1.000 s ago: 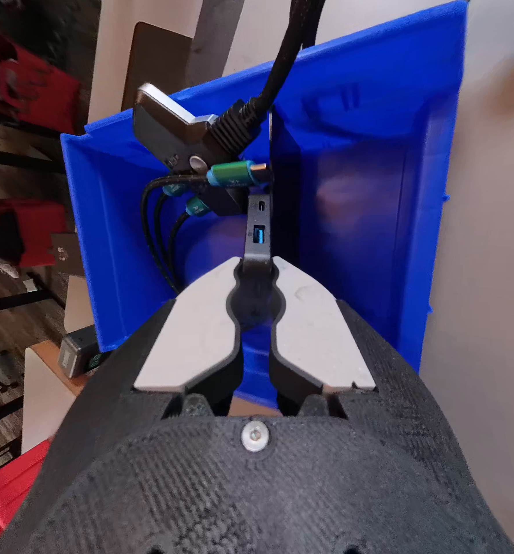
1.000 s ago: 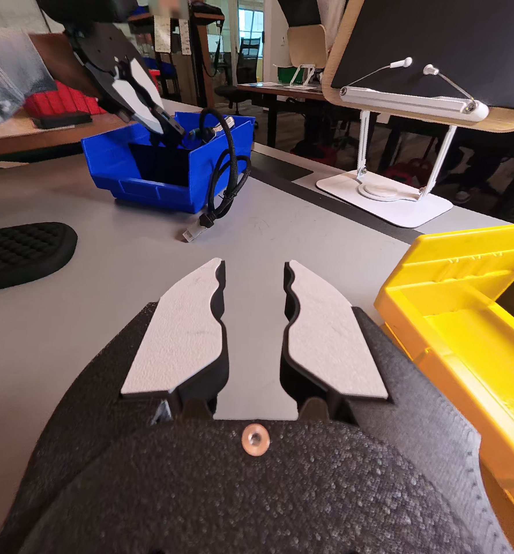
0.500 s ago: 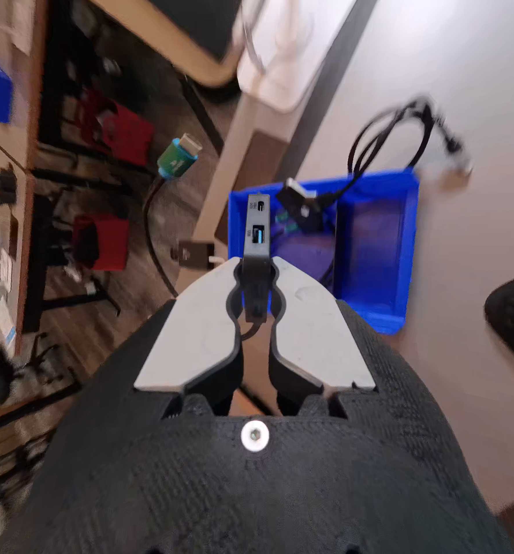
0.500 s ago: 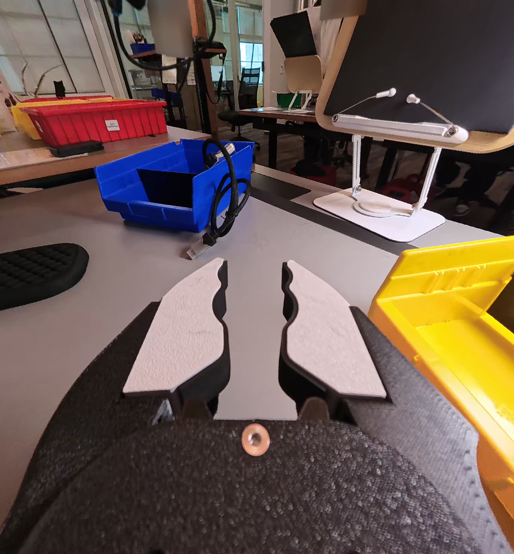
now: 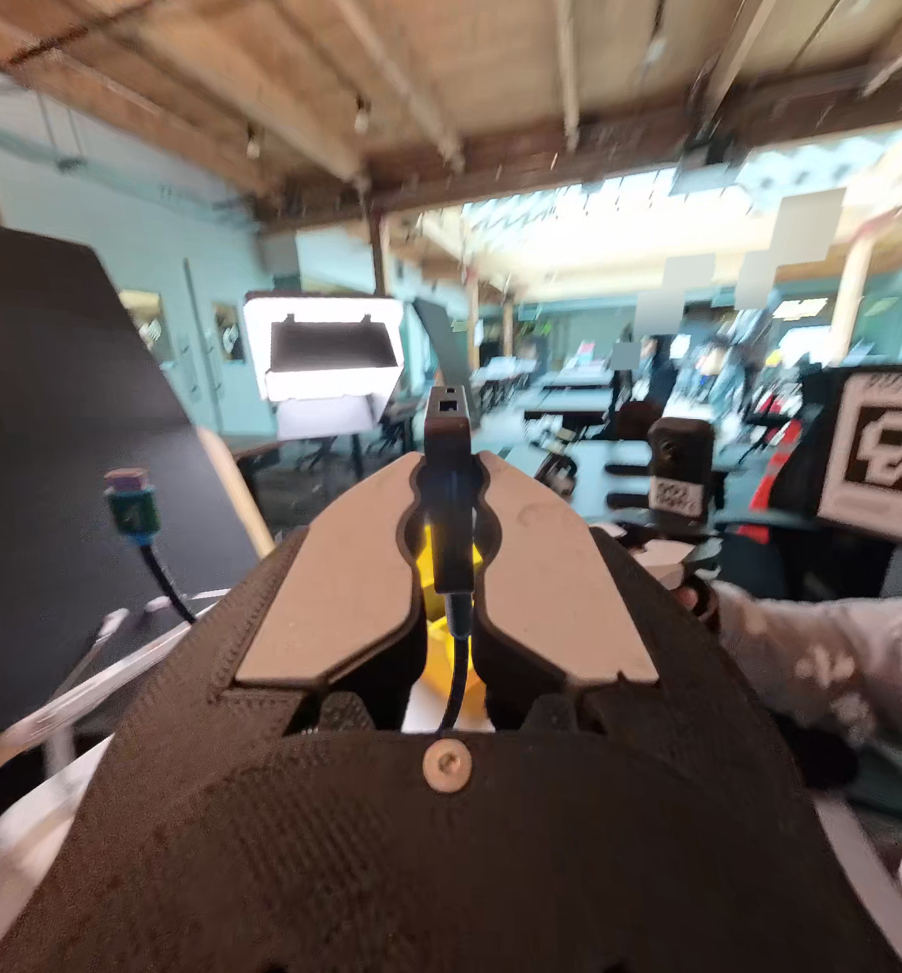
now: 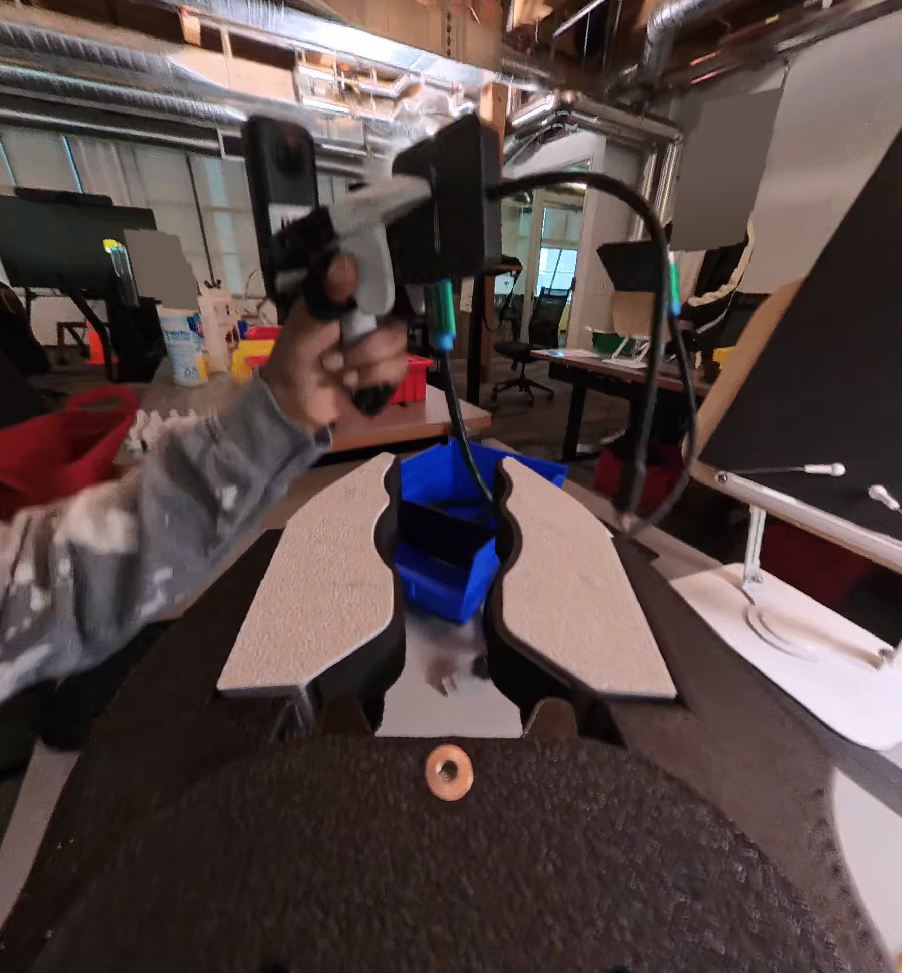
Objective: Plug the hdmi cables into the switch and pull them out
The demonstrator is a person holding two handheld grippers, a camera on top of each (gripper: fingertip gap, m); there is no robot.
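Since the earlier frame the left gripper (image 5: 448, 474) had swung up from the blue bin to face the room, jaws clamped on the switch (image 5: 448, 463), a green-ended cable (image 5: 132, 508) dangling to its left. From the right gripper (image 6: 446, 526), open and empty, the switch (image 6: 451, 210) hung high ahead above the blue bin (image 6: 441, 568); it looked light and rigid, its cables stiff and springy, best held by the plug bodies.
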